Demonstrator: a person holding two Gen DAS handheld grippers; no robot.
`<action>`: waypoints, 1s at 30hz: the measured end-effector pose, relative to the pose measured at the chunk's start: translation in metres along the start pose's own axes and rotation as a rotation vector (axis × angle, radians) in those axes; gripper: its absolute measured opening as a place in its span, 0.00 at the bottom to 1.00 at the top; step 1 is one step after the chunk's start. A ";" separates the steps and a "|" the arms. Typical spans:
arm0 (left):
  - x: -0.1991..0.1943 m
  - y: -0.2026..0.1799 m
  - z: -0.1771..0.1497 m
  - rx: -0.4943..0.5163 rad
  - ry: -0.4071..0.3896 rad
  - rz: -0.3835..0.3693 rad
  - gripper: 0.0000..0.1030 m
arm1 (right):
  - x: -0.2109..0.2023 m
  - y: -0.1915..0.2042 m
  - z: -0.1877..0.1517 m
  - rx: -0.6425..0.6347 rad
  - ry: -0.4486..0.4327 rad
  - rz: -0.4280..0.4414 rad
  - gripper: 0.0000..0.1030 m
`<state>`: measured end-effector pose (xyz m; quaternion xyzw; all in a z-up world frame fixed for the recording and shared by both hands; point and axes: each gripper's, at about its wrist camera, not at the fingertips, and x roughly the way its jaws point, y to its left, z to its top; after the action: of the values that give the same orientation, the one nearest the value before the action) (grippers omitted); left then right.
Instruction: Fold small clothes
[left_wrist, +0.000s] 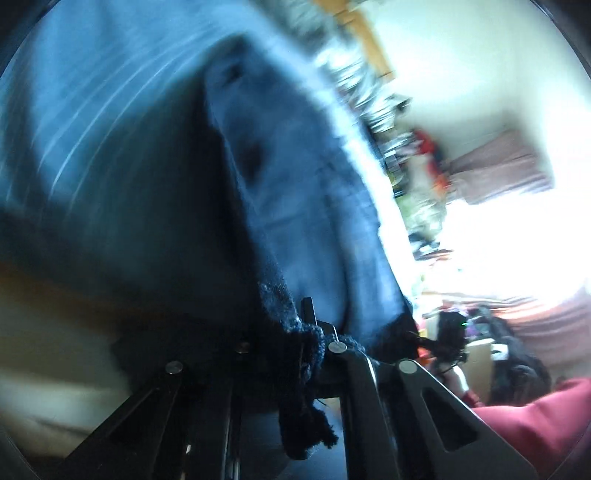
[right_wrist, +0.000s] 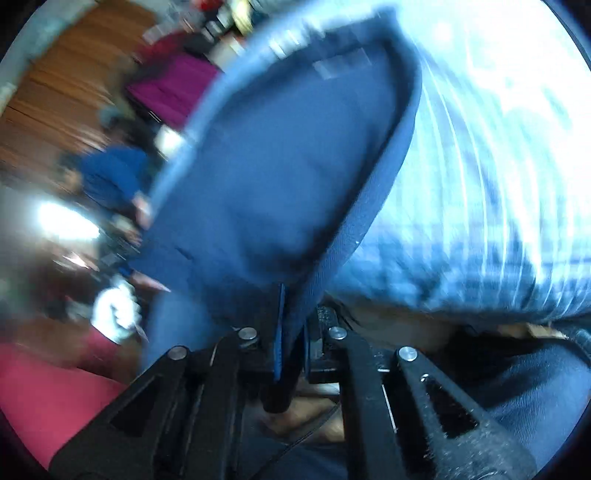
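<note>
**Navy cloth pinched at two edges and held up**

Navy fabric sits clamped in both tools. The left hand-held gripper (left_wrist: 314, 343) is pressed together on a fuzzy, frayed dark edge of the garment (left_wrist: 295, 192), which bunches between its jaws and hangs a little below them. The right hand-held gripper (right_wrist: 288, 343) pinches a smooth, hemmed edge of the same garment (right_wrist: 280, 177), a thin blue fold standing upright between its jaws. Holding two separate edges likely lets the person spread the piece taut and flat before laying a fold.

Ahead of each gripper the cloth rises and fans out, lifted clear of any table. It looks soft and matte, deep blue, with a sewn border along one side. Just beyond it is a pale blue checked cloth (right_wrist: 480, 184), blurred by motion. Farther out, red fabric (left_wrist: 535, 417) sits low beside the left gripper.
</note>
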<state>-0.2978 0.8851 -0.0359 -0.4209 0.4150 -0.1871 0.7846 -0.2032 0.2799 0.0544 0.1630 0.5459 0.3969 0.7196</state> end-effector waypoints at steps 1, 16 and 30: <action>-0.008 -0.011 0.006 0.009 -0.037 -0.042 0.07 | -0.012 0.010 0.007 -0.005 -0.045 0.033 0.07; -0.019 -0.055 0.151 0.033 -0.335 -0.225 0.09 | -0.050 0.018 0.179 -0.053 -0.315 0.120 0.08; 0.117 -0.012 0.332 -0.007 -0.224 0.039 0.29 | 0.050 -0.091 0.364 0.023 -0.141 -0.019 0.18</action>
<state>0.0404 0.9708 0.0158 -0.4336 0.3334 -0.1223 0.8282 0.1699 0.3328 0.0885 0.1936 0.4999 0.3712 0.7582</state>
